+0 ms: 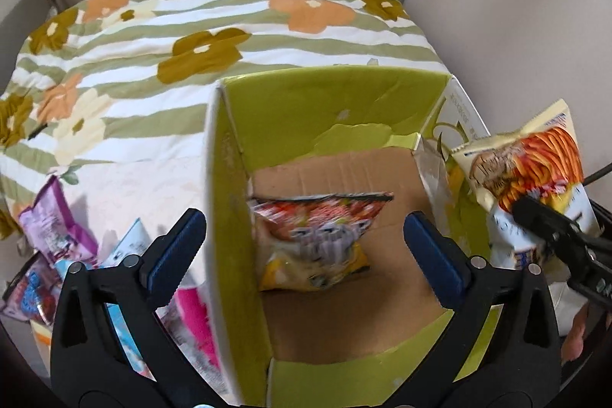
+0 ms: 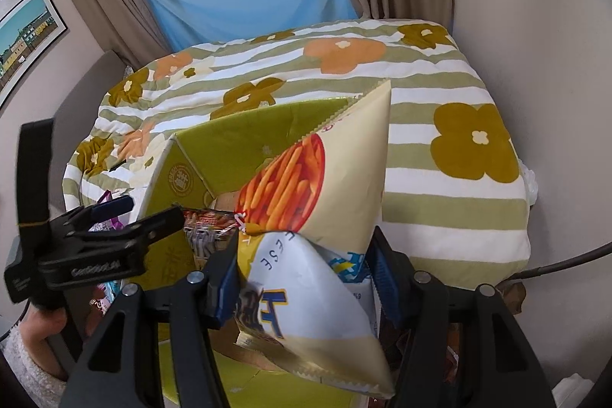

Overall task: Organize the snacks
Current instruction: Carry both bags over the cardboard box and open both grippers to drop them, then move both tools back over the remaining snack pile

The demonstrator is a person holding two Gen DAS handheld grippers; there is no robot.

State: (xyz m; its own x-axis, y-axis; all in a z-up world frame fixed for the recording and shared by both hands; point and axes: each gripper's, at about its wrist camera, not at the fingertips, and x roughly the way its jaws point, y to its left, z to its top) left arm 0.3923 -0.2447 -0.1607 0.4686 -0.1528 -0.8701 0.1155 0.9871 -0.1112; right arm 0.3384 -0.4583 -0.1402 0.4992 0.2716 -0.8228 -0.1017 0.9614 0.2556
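A green cardboard box stands open on the bed, also in the right wrist view. A red and yellow snack bag lies on its brown floor. My left gripper is open and empty above the box's near left corner. My right gripper is shut on a cream cheese-snack bag with orange sticks printed on it, held at the box's right side. That bag and the right gripper show at the right of the left wrist view. The left gripper shows at the left of the right wrist view.
Several loose snack bags, purple, pink and light blue, lie on the bed left of the box. A floral striped duvet covers the bed. Curtains and a wall stand behind. A cable runs at the right.
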